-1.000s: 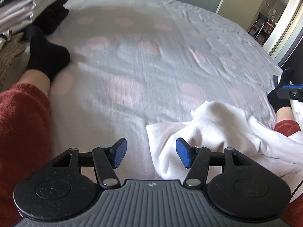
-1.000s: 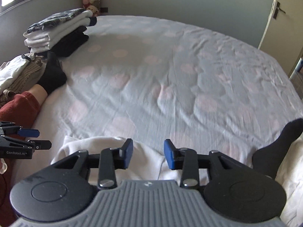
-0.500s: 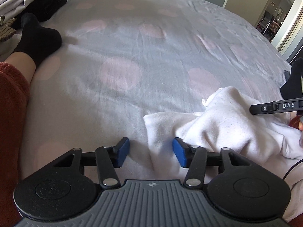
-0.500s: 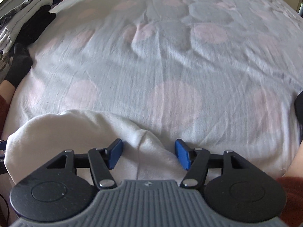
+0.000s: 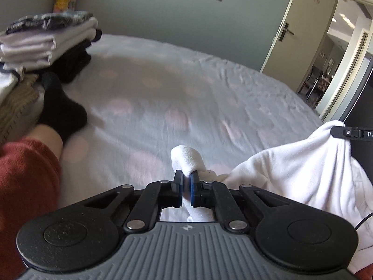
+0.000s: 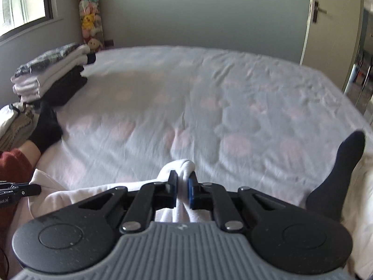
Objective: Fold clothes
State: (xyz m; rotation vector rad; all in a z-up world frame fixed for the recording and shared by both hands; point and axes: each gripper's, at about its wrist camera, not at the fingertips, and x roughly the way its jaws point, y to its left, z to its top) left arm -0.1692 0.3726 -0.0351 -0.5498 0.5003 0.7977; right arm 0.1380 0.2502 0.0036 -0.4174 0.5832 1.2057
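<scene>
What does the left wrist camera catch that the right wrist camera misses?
Only the left wrist view shows the left claw shut on the white garment, plus an open doorway. Only the right wrist view shows the right claw pinching that garment, a window and the right foot's sock. Both show the folded stack and the dotted bedsheet.

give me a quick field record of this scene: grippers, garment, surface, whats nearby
left gripper: jaws shut on a bunched fold of the white garment
right gripper: jaws shut on another fold of the same garment
garment state: unfolded, crumpled, hanging between the two grips
surface: bed with a pale spotted sheet
nearby: stack of folded clothes at far left of bed
person: black socks, red trousers
</scene>
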